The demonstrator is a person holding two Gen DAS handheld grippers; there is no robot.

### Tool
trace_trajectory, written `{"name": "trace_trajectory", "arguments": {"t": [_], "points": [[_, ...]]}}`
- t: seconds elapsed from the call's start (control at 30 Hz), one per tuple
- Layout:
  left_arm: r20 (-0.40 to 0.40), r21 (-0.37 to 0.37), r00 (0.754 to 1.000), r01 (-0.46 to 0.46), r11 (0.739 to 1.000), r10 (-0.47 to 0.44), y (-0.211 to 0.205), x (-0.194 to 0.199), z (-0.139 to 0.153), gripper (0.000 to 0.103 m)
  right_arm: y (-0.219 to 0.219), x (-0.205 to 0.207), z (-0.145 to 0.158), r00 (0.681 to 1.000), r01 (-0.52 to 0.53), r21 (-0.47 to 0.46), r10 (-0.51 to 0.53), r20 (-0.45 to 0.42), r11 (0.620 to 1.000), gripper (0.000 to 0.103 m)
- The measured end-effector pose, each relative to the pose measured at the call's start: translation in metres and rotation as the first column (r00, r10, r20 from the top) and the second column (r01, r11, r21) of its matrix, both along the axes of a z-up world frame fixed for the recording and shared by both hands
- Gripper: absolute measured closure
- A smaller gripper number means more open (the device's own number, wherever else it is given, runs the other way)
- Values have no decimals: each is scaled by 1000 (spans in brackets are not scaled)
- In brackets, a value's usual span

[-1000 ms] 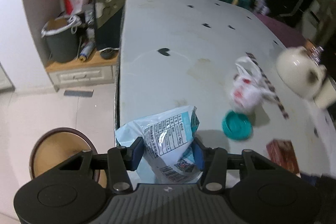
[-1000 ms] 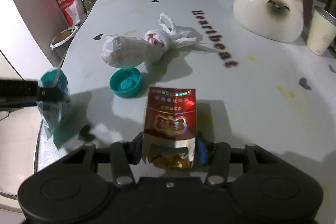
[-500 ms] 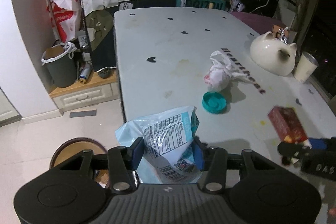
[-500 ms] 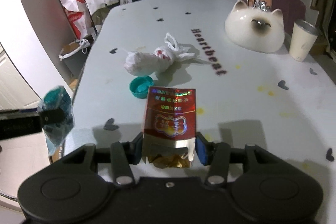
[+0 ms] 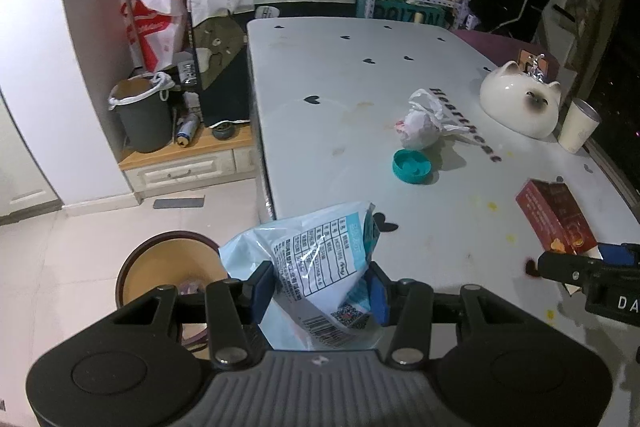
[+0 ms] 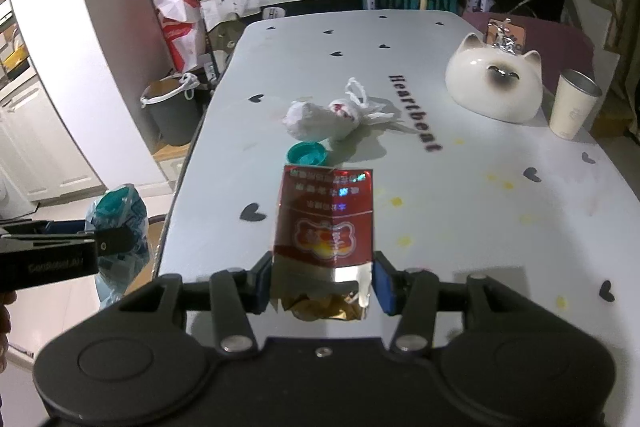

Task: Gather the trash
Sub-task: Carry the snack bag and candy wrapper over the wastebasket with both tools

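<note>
Crinkly plastic wrapper (image 5: 320, 267) pinched in the left tongs (image 5: 320, 291) and red carton (image 6: 326, 215) in the right tongs (image 6: 323, 283) should travel steadily, grips firm, to the bin (image 5: 168, 267) beside the tabletop (image 5: 320, 39).

Bare table (image 6: 460, 211) nearside; teal lid (image 6: 307, 153), knotted bag (image 6: 320, 117) mid-table

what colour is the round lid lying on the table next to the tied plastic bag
Teal. The lid shows best in the left wrist view.
</note>
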State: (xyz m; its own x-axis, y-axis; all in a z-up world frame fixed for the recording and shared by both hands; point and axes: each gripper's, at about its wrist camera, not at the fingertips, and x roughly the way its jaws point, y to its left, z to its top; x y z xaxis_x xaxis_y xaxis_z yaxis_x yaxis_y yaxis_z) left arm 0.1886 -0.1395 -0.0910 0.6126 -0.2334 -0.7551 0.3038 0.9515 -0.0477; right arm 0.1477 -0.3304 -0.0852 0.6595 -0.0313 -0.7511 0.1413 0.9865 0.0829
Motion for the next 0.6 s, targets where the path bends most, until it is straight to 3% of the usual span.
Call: {"name": "trace_trajectory", "arguments": {"t": [0.33,0.6], "points": [[-1,-6,998,-68,998,68,28,-20,6,54,23,-4,3,998,-56,8,56,9,998,53],[-11,-10,995,-99,995,99,64,-10,4,54,50,12,1,998,-69,8,69,2,998,53]]}}
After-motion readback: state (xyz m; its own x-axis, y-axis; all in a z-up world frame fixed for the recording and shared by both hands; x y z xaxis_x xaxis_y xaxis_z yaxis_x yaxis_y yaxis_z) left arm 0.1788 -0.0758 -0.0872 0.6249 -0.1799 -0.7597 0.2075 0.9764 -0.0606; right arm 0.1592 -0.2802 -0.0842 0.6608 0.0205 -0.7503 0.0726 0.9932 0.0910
